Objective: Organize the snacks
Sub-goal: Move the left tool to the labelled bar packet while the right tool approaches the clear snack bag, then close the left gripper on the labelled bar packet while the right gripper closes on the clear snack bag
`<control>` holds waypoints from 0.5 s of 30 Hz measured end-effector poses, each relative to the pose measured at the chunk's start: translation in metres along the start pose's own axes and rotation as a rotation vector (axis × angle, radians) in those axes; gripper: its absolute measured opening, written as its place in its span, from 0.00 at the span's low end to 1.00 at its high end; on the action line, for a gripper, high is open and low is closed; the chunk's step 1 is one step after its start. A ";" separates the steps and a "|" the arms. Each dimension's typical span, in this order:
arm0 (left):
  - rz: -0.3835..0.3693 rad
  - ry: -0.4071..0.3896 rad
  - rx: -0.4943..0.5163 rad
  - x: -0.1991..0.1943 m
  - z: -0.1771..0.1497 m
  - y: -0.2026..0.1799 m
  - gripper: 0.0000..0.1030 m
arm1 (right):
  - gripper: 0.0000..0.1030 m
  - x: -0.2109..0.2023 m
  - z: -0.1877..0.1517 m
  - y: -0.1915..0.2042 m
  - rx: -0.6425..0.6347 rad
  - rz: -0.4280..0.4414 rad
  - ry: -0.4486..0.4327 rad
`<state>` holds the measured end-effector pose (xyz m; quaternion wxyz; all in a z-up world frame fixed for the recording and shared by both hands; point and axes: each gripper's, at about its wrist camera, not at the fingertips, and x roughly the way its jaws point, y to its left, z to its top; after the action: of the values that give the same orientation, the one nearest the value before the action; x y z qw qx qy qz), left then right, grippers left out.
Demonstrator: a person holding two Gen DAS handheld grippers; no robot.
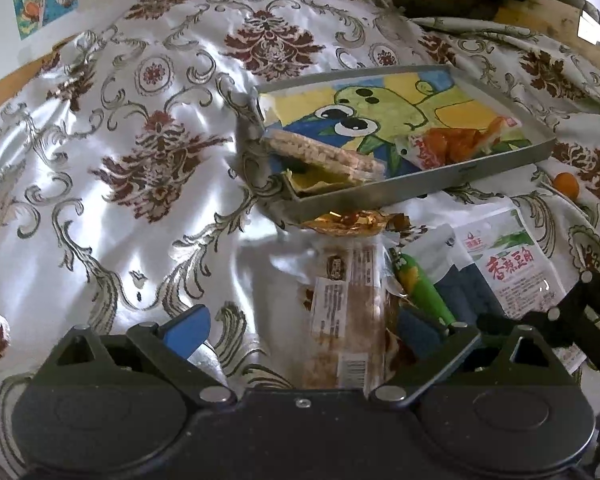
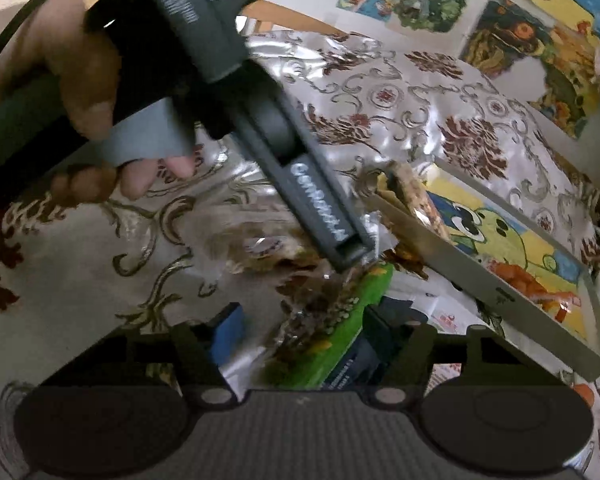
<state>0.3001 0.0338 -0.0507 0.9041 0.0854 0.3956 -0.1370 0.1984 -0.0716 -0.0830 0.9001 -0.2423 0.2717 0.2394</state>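
My left gripper (image 1: 304, 328) is open over a long brown cracker bar in a clear wrapper (image 1: 348, 300). The bar lies close to the right pad and well apart from the left one. My right gripper (image 2: 306, 332) is open around a green snack pack (image 2: 348, 316) beside a dark blue pack (image 2: 356, 364); its left pad stands apart from them. Just beyond is a metal tray (image 1: 380, 194) lined with a cartoon frog drawing. It holds a pale cracker pack (image 1: 324, 156) and an orange snack pack (image 1: 448, 144). In the right wrist view, the hand-held left gripper (image 2: 332, 220) crosses above the snack pile.
A white pack with red characters (image 1: 508, 264) and a small orange round thing (image 1: 566, 186) lie on the shiny patterned cloth (image 1: 140, 140) to the right. A person's hand (image 2: 80, 80) holds the left gripper. Cartoon pictures (image 2: 520, 40) lie at the far edge.
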 end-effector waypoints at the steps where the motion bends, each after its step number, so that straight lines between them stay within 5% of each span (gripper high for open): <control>1: -0.006 0.005 -0.008 0.001 0.000 0.001 0.95 | 0.68 0.001 0.000 -0.002 0.011 -0.006 0.000; 15: -0.060 0.018 -0.122 -0.001 0.001 0.017 0.85 | 0.46 0.008 -0.002 0.002 -0.013 -0.046 -0.005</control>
<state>0.3058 0.0500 -0.0485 0.8994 0.0197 0.4139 -0.1391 0.2031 -0.0687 -0.0897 0.9044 -0.2538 0.2624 0.2209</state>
